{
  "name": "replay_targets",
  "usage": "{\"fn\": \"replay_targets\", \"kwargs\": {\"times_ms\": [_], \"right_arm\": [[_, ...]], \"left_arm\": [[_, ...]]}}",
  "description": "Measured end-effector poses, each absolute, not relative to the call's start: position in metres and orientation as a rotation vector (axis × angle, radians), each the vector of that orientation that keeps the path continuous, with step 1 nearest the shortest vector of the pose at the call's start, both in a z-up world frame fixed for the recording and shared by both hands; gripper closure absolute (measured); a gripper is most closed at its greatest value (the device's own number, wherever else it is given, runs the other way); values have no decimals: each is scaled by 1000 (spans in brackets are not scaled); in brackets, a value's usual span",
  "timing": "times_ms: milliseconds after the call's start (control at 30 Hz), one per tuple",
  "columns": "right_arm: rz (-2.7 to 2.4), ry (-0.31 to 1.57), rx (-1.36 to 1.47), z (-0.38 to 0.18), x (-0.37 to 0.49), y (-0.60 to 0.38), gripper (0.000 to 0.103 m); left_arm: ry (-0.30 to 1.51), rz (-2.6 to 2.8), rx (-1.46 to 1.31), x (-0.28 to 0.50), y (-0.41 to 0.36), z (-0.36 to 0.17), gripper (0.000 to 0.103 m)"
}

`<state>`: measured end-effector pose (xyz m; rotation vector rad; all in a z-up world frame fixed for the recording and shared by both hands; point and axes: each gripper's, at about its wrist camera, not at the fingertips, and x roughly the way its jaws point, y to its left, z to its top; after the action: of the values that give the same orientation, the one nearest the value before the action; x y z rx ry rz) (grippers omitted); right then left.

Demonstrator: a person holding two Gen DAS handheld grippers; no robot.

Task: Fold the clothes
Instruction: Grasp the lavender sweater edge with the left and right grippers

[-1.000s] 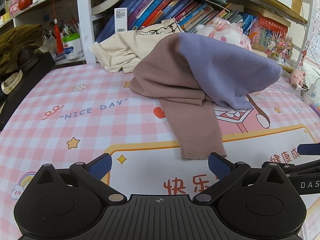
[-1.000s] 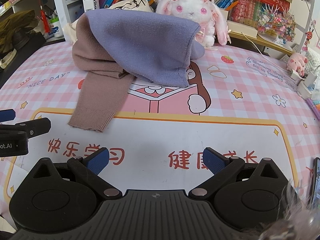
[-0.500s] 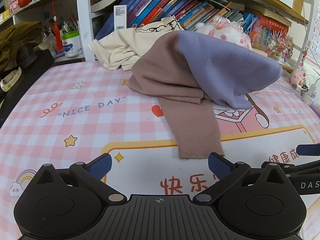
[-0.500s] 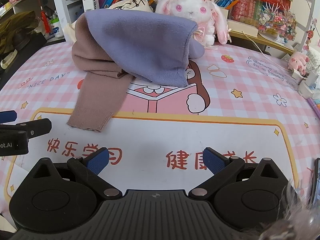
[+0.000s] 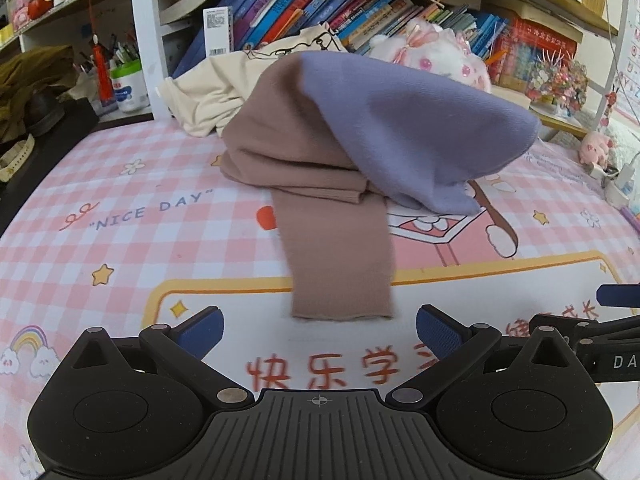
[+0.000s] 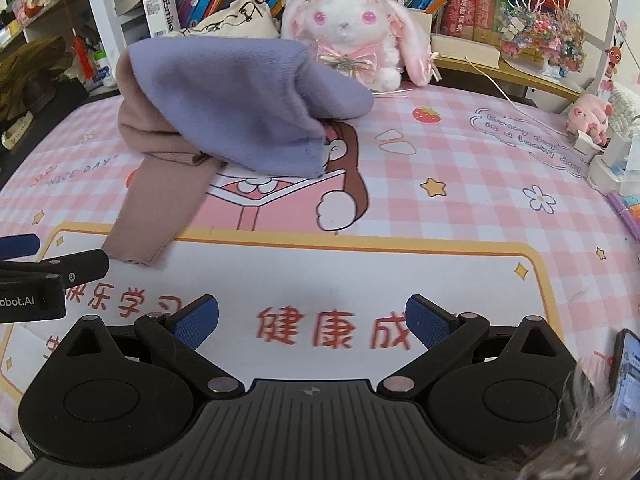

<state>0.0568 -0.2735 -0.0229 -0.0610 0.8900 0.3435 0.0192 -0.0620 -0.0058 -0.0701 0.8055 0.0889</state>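
1. Over the last second the left gripper [image 5: 318, 326] has crept toward the garment: the cuff of the brown sleeve [image 5: 340, 264] now lies just beyond its fingers [image 5: 200, 326], where a second ago it sat a little farther off. The right gripper [image 6: 312, 318] has moved little, though its view has tilted so the plush rabbit [image 6: 348, 28] now shows whole.
2. Both pairs of fingers are spread wide and grasp nothing; no cloth lies between them.
3. The task's thing, a brown-and-lilac sweater [image 5: 360, 132], sits heaped on the middle of the pink checked counter [image 5: 120, 248], its sleeve trailing toward the near edge. A cream garment [image 5: 216, 92] lies behind it, against the bookshelf.
4. I judge folding has not begun: this looks like an approach, with the sleeve cuff the likeliest first hold for the left gripper.
5. The left wrist view shows the sleeve head-on and the cuff's straight hem, with the right gripper's tip at the far right edge.
6. The right wrist view shows what that one hides: the lilac half's loose hem [image 6: 312, 160] draping to the counter, bare counter to the right of the heap, and a phone [image 6: 626, 372] at the near right.
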Motion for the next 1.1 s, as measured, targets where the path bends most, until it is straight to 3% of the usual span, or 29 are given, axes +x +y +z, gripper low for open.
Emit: {"fn": "replay_targets", "kwargs": {"times_ms": [400, 767, 967, 1067, 1100], "right_arm": [[413, 822, 209, -15, 80, -348, 2], [436, 760, 428, 2, 95, -401, 2], [386, 734, 512, 4, 100, -425, 2], [397, 742, 550, 3, 103, -428, 2], [407, 743, 558, 3, 104, -428, 2]], "left_arm": [[729, 112, -16, 20, -120, 1, 0], [551, 83, 172, 80, -193, 30, 1], [544, 182, 305, 117, -211, 28, 1], [553, 220, 298, 128, -202, 28, 19], [549, 212, 278, 126, -196, 31, 45]]}}
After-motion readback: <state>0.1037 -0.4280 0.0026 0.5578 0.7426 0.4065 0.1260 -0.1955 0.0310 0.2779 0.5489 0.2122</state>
